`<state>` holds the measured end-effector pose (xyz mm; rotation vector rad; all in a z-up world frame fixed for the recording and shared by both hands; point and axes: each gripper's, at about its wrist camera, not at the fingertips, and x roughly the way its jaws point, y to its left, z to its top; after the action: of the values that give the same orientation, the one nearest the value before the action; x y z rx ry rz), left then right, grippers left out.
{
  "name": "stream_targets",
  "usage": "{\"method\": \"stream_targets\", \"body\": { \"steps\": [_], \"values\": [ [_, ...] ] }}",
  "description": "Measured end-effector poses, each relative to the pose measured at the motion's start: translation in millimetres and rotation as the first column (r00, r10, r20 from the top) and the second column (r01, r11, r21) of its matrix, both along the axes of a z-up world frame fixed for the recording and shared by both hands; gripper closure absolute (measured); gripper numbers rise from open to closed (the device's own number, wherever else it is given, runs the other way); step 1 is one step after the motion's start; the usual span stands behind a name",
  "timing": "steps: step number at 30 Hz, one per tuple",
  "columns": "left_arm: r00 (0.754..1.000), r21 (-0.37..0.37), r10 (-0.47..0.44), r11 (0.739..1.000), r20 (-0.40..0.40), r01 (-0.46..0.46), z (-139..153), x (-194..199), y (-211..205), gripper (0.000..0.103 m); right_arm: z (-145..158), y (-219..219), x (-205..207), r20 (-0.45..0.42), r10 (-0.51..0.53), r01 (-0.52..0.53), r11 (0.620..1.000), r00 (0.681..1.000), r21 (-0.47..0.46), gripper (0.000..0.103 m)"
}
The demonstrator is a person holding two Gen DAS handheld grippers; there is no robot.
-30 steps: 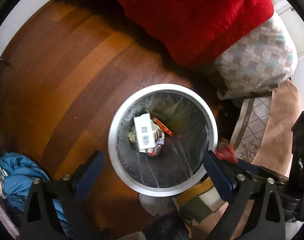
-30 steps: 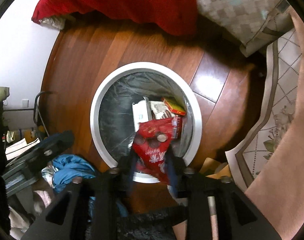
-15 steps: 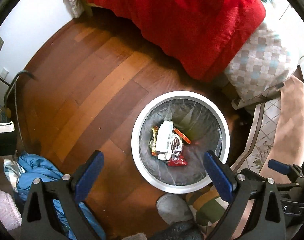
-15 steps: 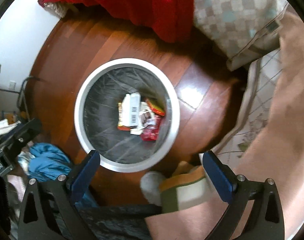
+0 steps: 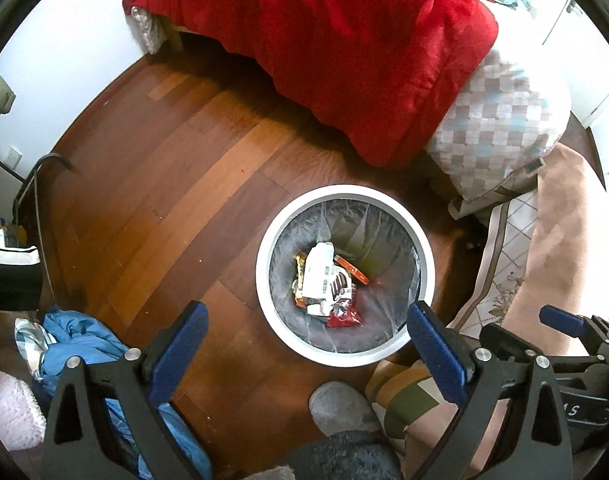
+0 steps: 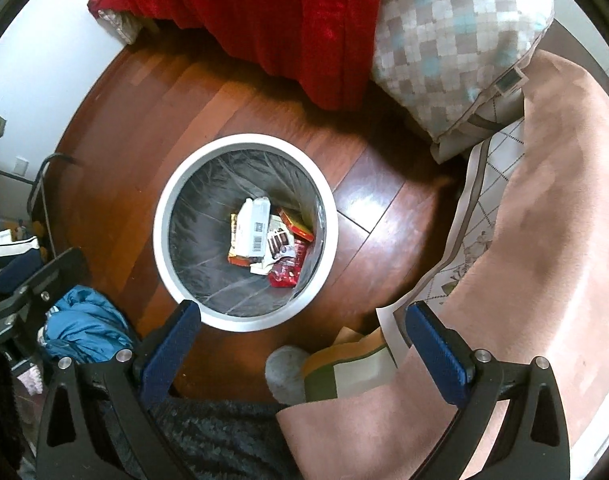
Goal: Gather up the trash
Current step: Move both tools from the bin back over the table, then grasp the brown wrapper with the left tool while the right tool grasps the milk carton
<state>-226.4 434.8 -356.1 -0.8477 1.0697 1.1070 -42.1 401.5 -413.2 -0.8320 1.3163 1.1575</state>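
A white round trash bin [image 5: 264,248] with a grey liner stands on the wooden floor; it also shows in the right wrist view [image 6: 160,216]. Inside lie several wrappers: a white packet [image 5: 318,270], an orange packet [image 5: 350,269] and a red snack bag [image 5: 344,318], also in the right wrist view [image 6: 286,268]. My left gripper [image 5: 306,322] is open and empty, high above the bin's near rim. My right gripper [image 6: 302,318] is open and empty, high above the floor by the bin.
A bed with a red blanket [image 5: 344,40] and a checked pillow [image 5: 500,120] lies behind the bin. A patterned rug [image 6: 476,216] is at right. Blue clothes [image 5: 80,344] lie at left. A grey slipper [image 6: 284,372] and my leg are below.
My right gripper opened and dropped the red snack bag into the bin. Both grippers have risen higher above the bin.
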Motion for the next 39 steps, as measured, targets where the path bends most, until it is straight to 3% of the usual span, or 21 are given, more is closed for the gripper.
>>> {"method": "stream_targets", "body": {
  "steps": [7,15,23,27,30,35,39],
  "values": [
    [1.000,0.058,-0.001,0.998,0.016,0.000,37.9,-4.4,-23.4,0.002,42.7,-20.2,2.1,-0.005,-0.012,0.012,0.997,1.000,0.082,0.000],
    [0.999,0.177,-0.002,0.984,0.036,-0.004,101.3,1.3,-57.5,0.002,115.1,-60.5,12.1,-0.074,-0.037,0.053,0.972,0.997,0.229,0.000],
    [0.994,0.270,-0.076,0.961,0.080,0.052,148.1,47.3,-102.7,0.002,180.6,-134.9,64.9,-0.145,-0.117,0.161,0.924,0.983,0.346,0.000],
    [0.988,0.283,-0.142,0.952,0.066,0.117,140.8,101.9,-129.7,0.002,190.5,-180.2,117.1,-0.116,-0.185,0.214,0.921,0.976,0.325,0.000],
    [0.975,0.230,-0.208,0.955,0.075,0.186,113.2,164.7,-150.2,0.002,183.7,-212.1,165.9,-0.056,-0.243,0.249,0.928,0.968,0.278,0.000],
    [0.949,0.146,-0.311,0.942,0.042,0.302,63.3,272.9,-183.6,0.002,149.0,-260.2,279.5,0.113,-0.335,0.319,0.938,0.936,0.134,0.000],
    [0.929,0.066,-0.366,0.929,0.044,0.363,26.1,355.6,-203.1,0.002,116.3,-286.6,375.8,0.202,-0.329,0.333,0.943,0.922,0.014,0.000]
  ]
}}
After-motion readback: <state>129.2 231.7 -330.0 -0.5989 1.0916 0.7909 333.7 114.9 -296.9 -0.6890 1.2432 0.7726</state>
